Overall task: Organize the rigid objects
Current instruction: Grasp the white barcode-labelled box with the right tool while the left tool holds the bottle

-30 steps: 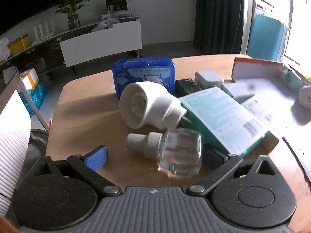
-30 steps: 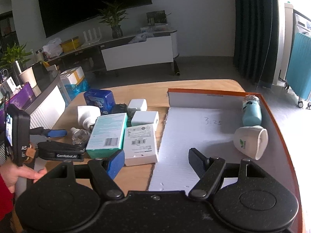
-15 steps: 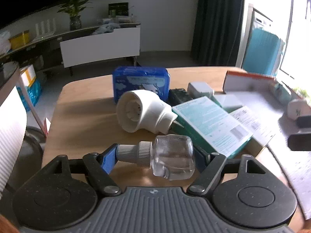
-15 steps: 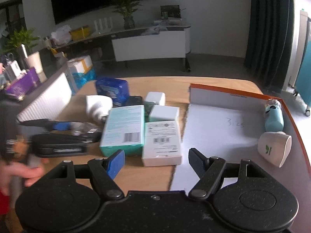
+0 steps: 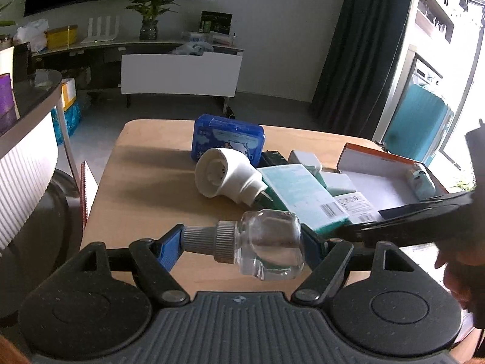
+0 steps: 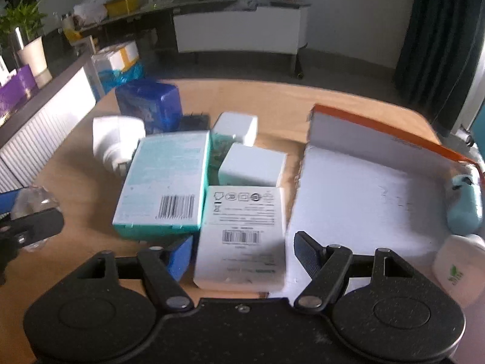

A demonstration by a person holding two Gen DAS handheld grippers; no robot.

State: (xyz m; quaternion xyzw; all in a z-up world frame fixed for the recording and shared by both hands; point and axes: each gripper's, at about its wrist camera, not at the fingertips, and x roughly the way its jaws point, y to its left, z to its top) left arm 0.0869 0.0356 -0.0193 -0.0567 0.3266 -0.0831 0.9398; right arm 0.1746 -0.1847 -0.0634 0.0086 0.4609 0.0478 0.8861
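Note:
A clear bottle [image 5: 269, 248] with a grey ribbed cap lies crosswise in my left gripper [image 5: 242, 242], which is shut on it and holds it just above the wooden table [image 5: 145, 188]. My right gripper [image 6: 242, 251] is low over a white barcoded box [image 6: 242, 227]. Its jaws are closing with the box between them, and a thin gap still shows at the right pad. A teal box [image 6: 166, 182] lies against the white box on its left. To the right is a white tray [image 6: 363, 188] with an orange rim.
A white plug-in device [image 5: 224, 176], a blue tin [image 5: 227, 139], a black item [image 6: 194, 121] and two white adapters [image 6: 251, 163] crowd the table's middle. The tray holds a teal bottle [image 6: 463, 209] and a white cup [image 6: 457, 270]. A ribbed white counter [image 5: 21, 182] stands left.
My left gripper closed on the clear bottle and lifted it off the table. My right gripper came down and forward over the white box, and its jaws narrowed.

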